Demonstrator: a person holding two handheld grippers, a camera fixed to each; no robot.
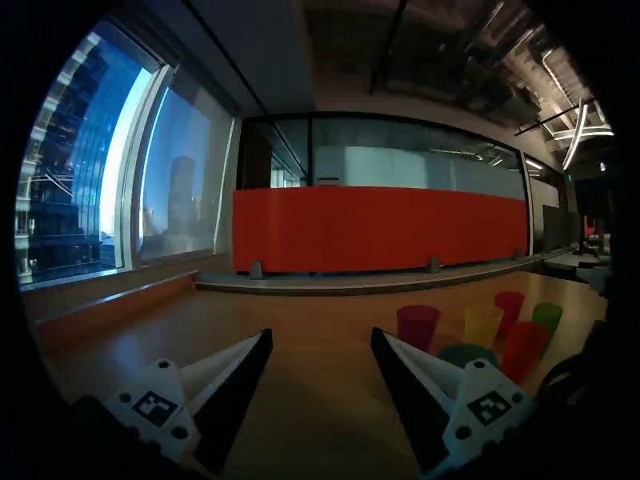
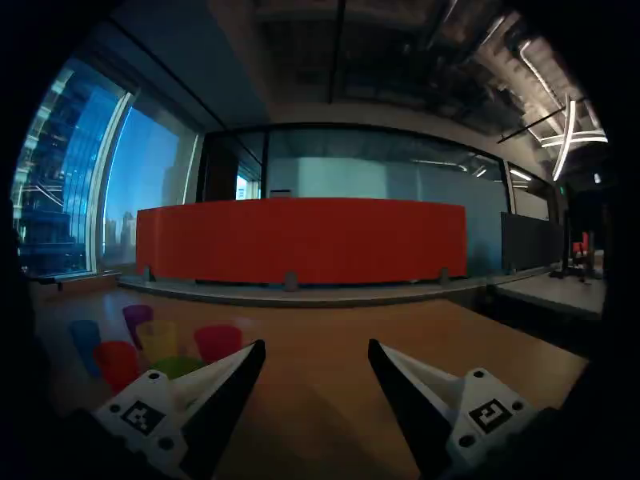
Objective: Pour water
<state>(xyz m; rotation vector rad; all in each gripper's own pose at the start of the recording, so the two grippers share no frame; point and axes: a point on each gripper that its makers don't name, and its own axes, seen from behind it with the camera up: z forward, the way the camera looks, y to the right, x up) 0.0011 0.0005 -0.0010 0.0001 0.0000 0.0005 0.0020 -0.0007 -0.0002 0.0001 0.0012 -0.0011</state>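
Cups: a close cluster of coloured tumblers, upright on the counter, ahead and right of the left tongs, ahead and left of the right tongs. Judged light, thin-walled, easily tipped or crushed. Take an outer cup at mid-wall with light pressure. Water content cannot be told. Both tongs spread, holding nothing. Red partition and windows beyond.

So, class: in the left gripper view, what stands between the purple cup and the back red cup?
A yellow cup, seen in the left gripper view.
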